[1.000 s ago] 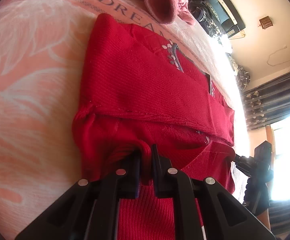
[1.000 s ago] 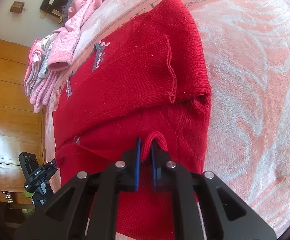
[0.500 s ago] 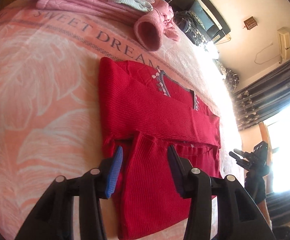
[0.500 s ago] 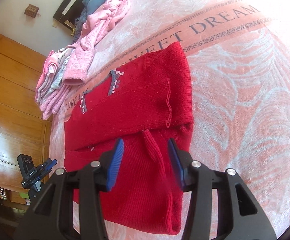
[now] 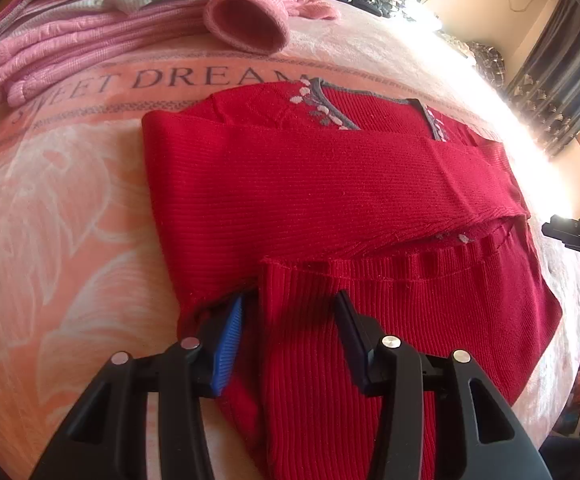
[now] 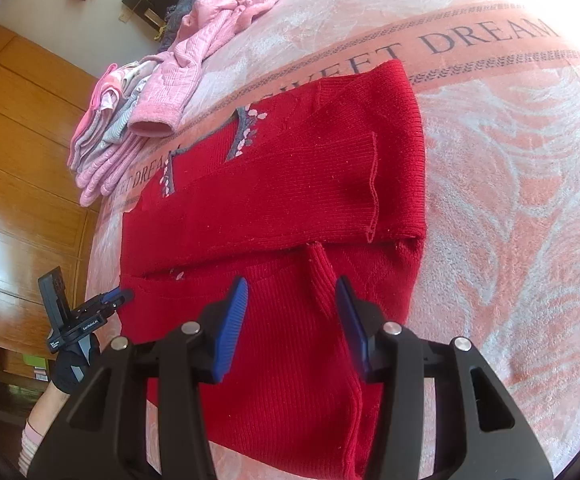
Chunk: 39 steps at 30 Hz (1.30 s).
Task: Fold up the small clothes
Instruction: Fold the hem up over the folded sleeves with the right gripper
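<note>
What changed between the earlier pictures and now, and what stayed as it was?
Both tongs let go. A second ago the left tongs and right tongs were each shut on a pinch of the red sweater; now both are open and drawn back, the folded-up hem lying flat. The pink clothes pile and bedspread stayed put.

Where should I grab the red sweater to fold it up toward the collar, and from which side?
Take the red sweater by its ribbed bottom hem, one corner per gripper, coming in low from the near edge. That hem lies flat and free nearest you, and the sleeves are already folded across the chest.
</note>
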Motion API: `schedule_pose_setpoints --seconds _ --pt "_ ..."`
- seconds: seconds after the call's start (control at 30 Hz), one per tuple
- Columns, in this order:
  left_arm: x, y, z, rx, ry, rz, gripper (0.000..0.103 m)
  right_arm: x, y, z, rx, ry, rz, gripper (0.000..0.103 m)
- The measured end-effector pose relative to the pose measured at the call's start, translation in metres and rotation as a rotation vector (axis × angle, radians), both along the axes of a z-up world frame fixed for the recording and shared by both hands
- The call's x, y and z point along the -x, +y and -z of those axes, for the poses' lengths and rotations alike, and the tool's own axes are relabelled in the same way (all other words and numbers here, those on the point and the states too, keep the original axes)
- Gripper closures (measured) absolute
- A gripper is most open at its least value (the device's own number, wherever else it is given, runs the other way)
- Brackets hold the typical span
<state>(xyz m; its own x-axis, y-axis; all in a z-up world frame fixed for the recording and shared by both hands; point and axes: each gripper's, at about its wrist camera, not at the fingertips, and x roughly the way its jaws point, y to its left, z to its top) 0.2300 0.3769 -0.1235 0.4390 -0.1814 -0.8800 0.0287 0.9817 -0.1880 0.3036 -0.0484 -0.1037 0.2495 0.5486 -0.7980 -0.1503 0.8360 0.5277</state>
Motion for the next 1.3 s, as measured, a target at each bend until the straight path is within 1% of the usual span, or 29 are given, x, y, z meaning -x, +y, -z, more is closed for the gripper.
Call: schedule_pose_setpoints --seconds 0.1,0.13,0.17,0.2,0.27,0.3,0.33,0.43,0.6,0.63,0.67,0.7,0.8,0.83,0.87,0.9,0.93,0.97,1.03,1.07,1.17,1.3 --pt "0.005 -0.004 0.000 -0.013 -0.026 0.032 0.058 0.001 0.006 0.002 0.032 -0.013 -0.037 0.057" --pt "0.007 -0.004 -0.001 -0.012 -0.033 0.043 0.062 0.000 0.008 0.003 0.042 -0.016 -0.052 0.057" --pt "0.009 -0.004 -0.001 -0.008 -0.040 0.050 0.075 0.000 0.010 0.004 0.055 -0.021 -0.067 0.057" --pt "0.011 -0.004 -0.002 -0.009 -0.047 0.052 0.079 0.000 0.012 0.004 0.074 -0.026 -0.080 0.057" --pt "0.013 0.000 -0.004 0.004 -0.060 0.049 0.090 -0.002 0.013 0.006 0.109 -0.035 -0.094 0.056" --pt "0.014 0.003 -0.005 0.019 -0.066 0.043 0.093 -0.003 0.013 0.007 0.114 -0.036 -0.093 0.056" --pt "0.013 0.007 -0.006 0.049 -0.069 0.040 0.099 -0.004 0.012 0.009 0.113 -0.035 -0.088 0.056" --pt "0.013 0.009 -0.010 0.096 -0.079 0.028 0.099 -0.009 0.010 0.013 0.114 -0.032 -0.083 0.056" --pt "0.007 0.001 -0.004 0.087 -0.065 0.031 0.098 -0.015 0.018 0.028 0.152 -0.018 -0.106 0.056" --pt "0.005 0.001 -0.002 0.077 -0.058 0.023 0.096 -0.016 0.020 0.030 0.166 -0.020 -0.115 0.056" --pt "0.004 0.000 0.000 0.070 -0.052 0.017 0.090 -0.017 0.023 0.032 0.180 -0.027 -0.123 0.056" --pt "0.002 0.000 0.002 0.071 -0.046 0.013 0.088 -0.018 0.026 0.033 0.194 -0.037 -0.132 0.056" --pt "0.000 -0.002 0.004 0.069 -0.043 0.006 0.087 -0.018 0.038 0.032 0.254 -0.081 -0.164 0.056" --pt "-0.001 -0.002 0.004 0.074 -0.045 0.006 0.088 -0.018 0.042 0.032 0.276 -0.094 -0.180 0.057" --pt "-0.001 -0.002 0.004 0.085 -0.046 0.005 0.088 -0.016 0.047 0.031 0.295 -0.110 -0.201 0.066" --pt "0.000 -0.002 0.003 0.100 -0.050 0.009 0.090 -0.013 0.052 0.030 0.298 -0.123 -0.232 0.081" --pt "0.000 -0.002 0.002 0.109 -0.053 0.015 0.099 -0.010 0.056 0.029 0.295 -0.133 -0.265 0.089" --pt "0.001 -0.002 0.000 0.110 -0.061 0.022 0.099 -0.006 0.060 0.027 0.295 -0.144 -0.296 0.098" --pt "0.005 -0.003 -0.005 0.117 -0.078 0.034 0.099 0.002 0.064 0.023 0.306 -0.164 -0.326 0.099" --pt "0.007 -0.002 -0.008 0.132 -0.085 0.030 0.099 0.005 0.064 0.020 0.295 -0.166 -0.332 0.099" --pt "0.014 0.003 -0.019 0.184 -0.116 0.008 0.099 0.012 0.057 0.006 0.244 -0.178 -0.324 0.099" --pt "0.022 0.007 -0.040 0.217 -0.174 -0.009 0.099 0.014 0.039 -0.021 0.157 -0.208 -0.275 0.100"
